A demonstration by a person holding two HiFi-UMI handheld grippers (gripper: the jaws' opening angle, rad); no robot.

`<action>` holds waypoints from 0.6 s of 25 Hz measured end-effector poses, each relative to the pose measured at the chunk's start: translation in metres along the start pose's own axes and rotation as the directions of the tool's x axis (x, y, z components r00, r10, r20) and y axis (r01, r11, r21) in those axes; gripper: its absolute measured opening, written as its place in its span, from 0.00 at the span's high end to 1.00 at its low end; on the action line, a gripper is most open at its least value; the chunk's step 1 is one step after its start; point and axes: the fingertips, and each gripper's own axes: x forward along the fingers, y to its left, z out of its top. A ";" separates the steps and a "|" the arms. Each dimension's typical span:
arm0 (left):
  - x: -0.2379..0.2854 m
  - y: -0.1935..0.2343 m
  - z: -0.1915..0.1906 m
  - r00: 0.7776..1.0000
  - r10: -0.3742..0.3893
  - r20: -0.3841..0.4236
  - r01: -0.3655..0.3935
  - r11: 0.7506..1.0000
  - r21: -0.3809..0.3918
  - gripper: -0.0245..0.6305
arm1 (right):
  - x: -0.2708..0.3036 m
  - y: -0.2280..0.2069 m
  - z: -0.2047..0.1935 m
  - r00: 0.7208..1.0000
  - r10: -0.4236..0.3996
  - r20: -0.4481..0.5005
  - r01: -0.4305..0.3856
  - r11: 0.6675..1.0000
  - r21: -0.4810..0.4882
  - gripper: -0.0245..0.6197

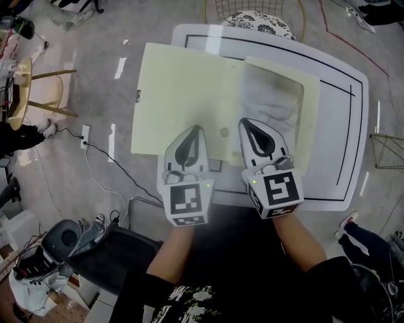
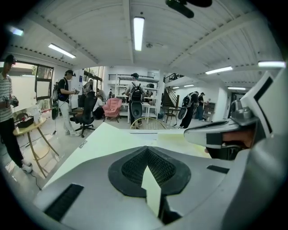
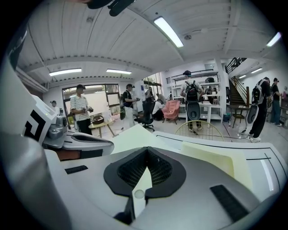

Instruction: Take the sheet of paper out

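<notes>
A pale yellow folder (image 1: 183, 94) lies opened flat on the white table (image 1: 344, 139), its left half hanging past the table's left edge. Its right half holds a whitish sheet of paper (image 1: 271, 104) framed by a yellow border. A round snap button (image 1: 224, 132) sits near the folder's fold. My left gripper (image 1: 197, 129) is over the folder's near edge, jaws shut at the tips, with yellow showing through the gap behind them (image 2: 146, 149). My right gripper (image 1: 245, 122) is shut too, at the sheet's near left corner, above the button (image 3: 139, 194).
A gold wire chair (image 1: 259, 16) with a patterned cushion stands beyond the table's far edge. A black office chair (image 1: 113, 249) is at my near left, with a cable (image 1: 101, 158) on the floor. Several people stand far off in the room (image 3: 82, 112).
</notes>
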 end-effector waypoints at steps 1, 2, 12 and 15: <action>0.002 0.001 -0.003 1.000 0.005 -0.008 -0.005 1.000 -0.005 0.96 | 0.003 0.002 -0.003 1.000 0.009 -0.008 -0.009 1.000 -0.001 0.96; 0.003 0.003 -0.006 1.000 0.010 -0.015 -0.010 1.000 -0.011 0.96 | 0.007 0.003 -0.007 1.000 0.019 -0.017 -0.019 1.000 -0.004 0.96; 0.016 0.013 -0.047 0.992 0.037 -0.118 -0.044 0.997 -0.056 0.96 | 0.026 -0.009 -0.027 0.996 0.065 -0.060 -0.068 0.997 -0.048 0.96; 0.023 0.012 -0.059 0.987 0.039 -0.154 -0.051 0.996 -0.072 0.96 | 0.027 -0.017 -0.031 0.994 0.086 -0.066 -0.090 0.994 -0.068 0.96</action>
